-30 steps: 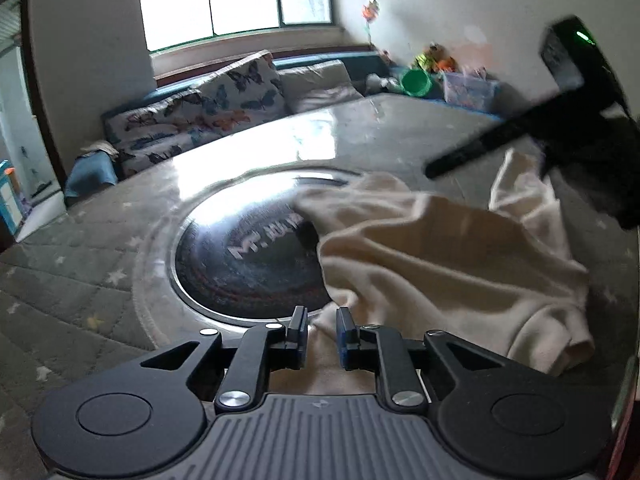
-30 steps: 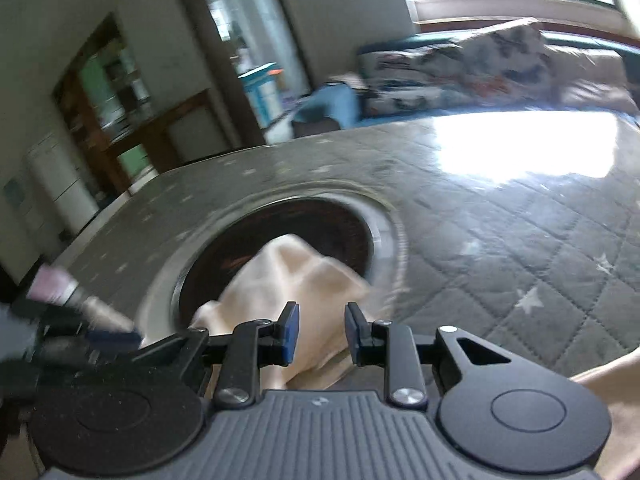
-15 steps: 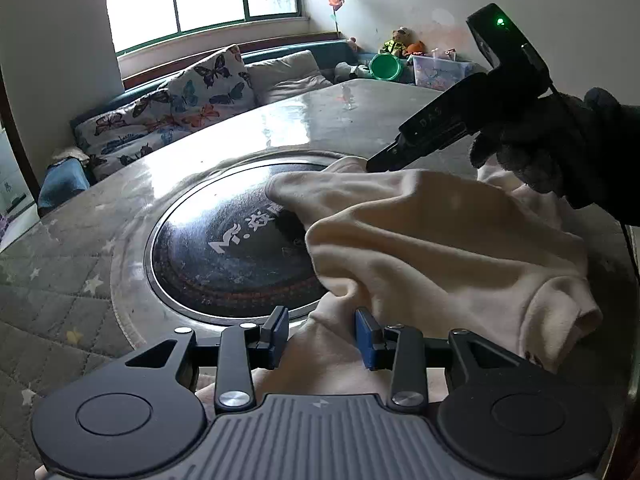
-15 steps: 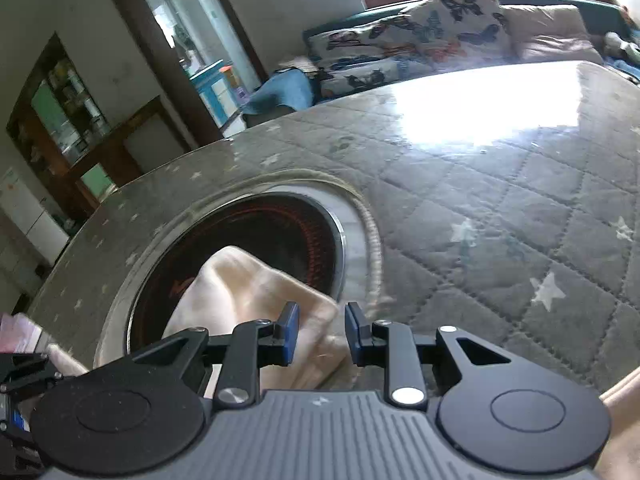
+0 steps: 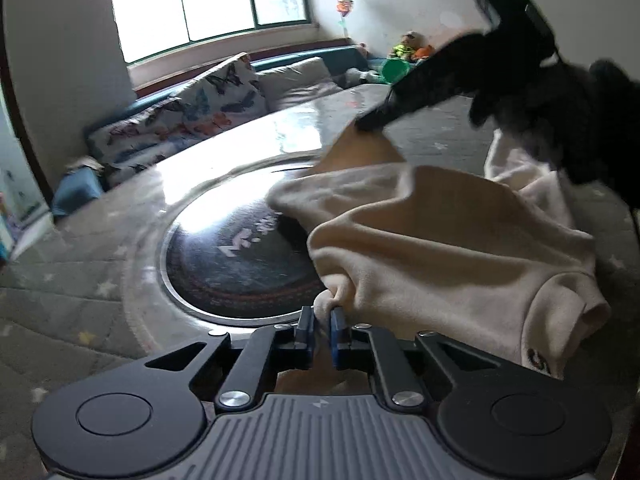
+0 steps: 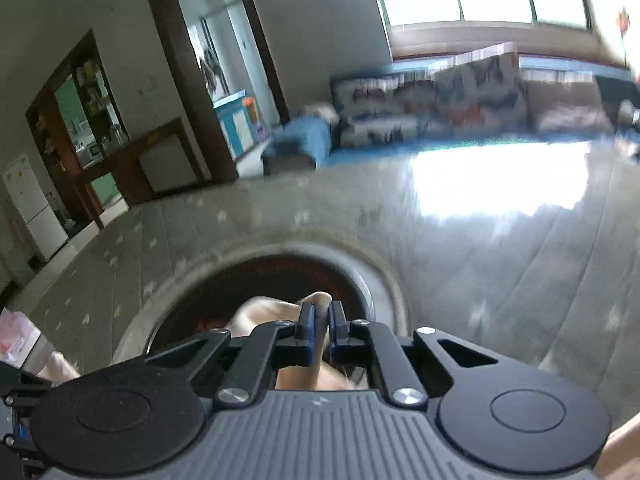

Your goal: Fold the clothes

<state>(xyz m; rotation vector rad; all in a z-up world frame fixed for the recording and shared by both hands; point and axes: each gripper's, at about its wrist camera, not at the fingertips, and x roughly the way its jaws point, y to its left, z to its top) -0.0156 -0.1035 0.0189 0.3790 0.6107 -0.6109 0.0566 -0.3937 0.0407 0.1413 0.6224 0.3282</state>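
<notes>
Cream garment pinched at two points over the round table

Cream-coloured soft fabric garment [image 5: 440, 248] lies heaped across the right half of the left wrist view, spilling from the grey quilted star-patterned table cover [image 5: 72, 296] onto the dark round glass inset with a metal rim [image 5: 240, 264] at the frame's centre; a ribbed cuff with a small dark logo hangs at the lower right. Left gripper [image 5: 321, 326], black with blue pads, sits at the bottom centre of its own view; its jaws are drawn almost together, and a bunched fold of the garment is squeezed between the pads. Right gripper [image 5: 370, 122] enters from the upper right of that same view, carried by a hand in a dark glove [image 5: 560, 112]; its tip bites a corner of the garment and holds it up off the table as a small peak. In the right wrist view, which is blurred, the right gripper [image 6: 321, 326] shows its jaws nearly shut at the bottom centre, a strip of the cream fabric [image 6: 272, 312] caught between the blue pads, with the round inset just beyond it; a sofa with butterfly-print cushions [image 5: 192, 116] and a bright window [image 5: 208, 0] stand behind the table.
</notes>
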